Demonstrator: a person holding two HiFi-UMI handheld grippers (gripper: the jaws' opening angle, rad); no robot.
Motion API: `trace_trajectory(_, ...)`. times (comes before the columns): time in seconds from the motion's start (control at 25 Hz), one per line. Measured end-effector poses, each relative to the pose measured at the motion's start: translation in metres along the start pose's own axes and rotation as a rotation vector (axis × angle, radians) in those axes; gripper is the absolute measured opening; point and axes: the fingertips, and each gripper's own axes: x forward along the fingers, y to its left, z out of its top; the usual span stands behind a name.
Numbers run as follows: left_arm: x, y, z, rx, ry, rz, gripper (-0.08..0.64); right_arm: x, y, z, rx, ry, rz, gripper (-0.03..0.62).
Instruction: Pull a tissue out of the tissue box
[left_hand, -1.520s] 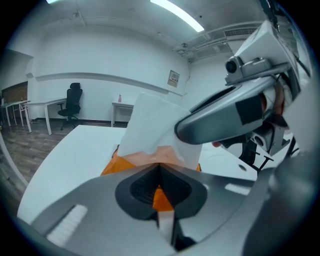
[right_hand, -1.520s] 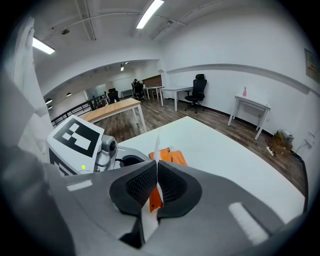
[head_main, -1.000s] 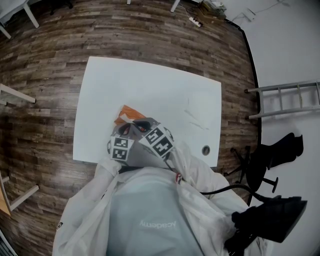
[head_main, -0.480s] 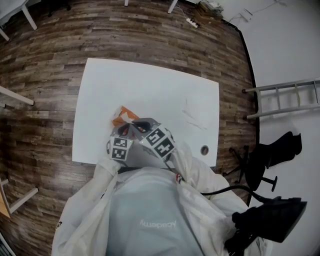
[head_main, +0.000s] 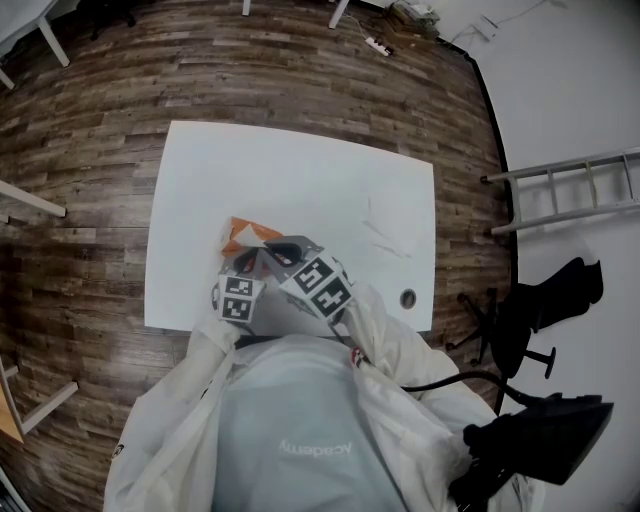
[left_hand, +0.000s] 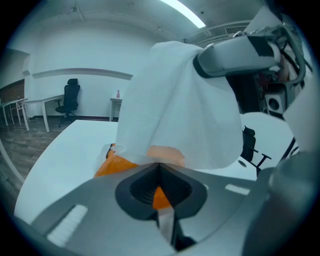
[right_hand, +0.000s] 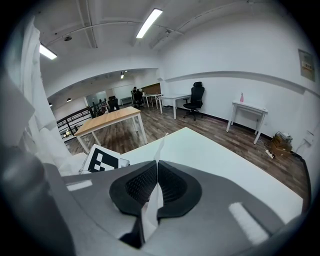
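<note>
The left hand-held gripper (left_hand: 159, 169) is clenched on the tissue box (left_hand: 116, 162), which is really a soft orange pack. A strip of the orange wrapper shows pinched between its two dark pads (left_hand: 137, 187). The pack lies on the white surface (head_main: 300, 180), toward the near left part of it, just in front of the person's white sleeves (head_main: 205, 350).

The right hand-held gripper (right_hand: 156, 164) is grasping a tissue (right_hand: 151, 207). Its jaws are closed flat against each other, with the thin white sheet running up through the seam between them and poking out past the tips. In the left gripper view the same tissue (left_hand: 180, 100) hangs as a broad white sheet from the right hand-held gripper, held up above the pack. Its lower edge drapes down to the pack's top, and whether it has come wholly free of the opening cannot be made out (the sheet itself covers that spot).

In the head view the two hand-held grippers sit close together over the near edge of the surface, with their marker cubes side by side and the orange pack peeking out just beyond them. The rest of the surface is bare except for a small round grommet (head_main: 407, 298) near the right front corner. Around it are a dark wood-plank floor (head_main: 90, 120), a ladder (head_main: 570, 190) lying off to the right and a black office chair (head_main: 545, 310).
</note>
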Motion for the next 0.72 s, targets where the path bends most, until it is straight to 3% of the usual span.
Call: trace_trajectory(0.72, -0.003, 0.005, -0.002, 0.005, 0.006, -0.012, 0.000, -0.013, 0.001, 0.018, 0.008, -0.047, -0.029, 0.005)
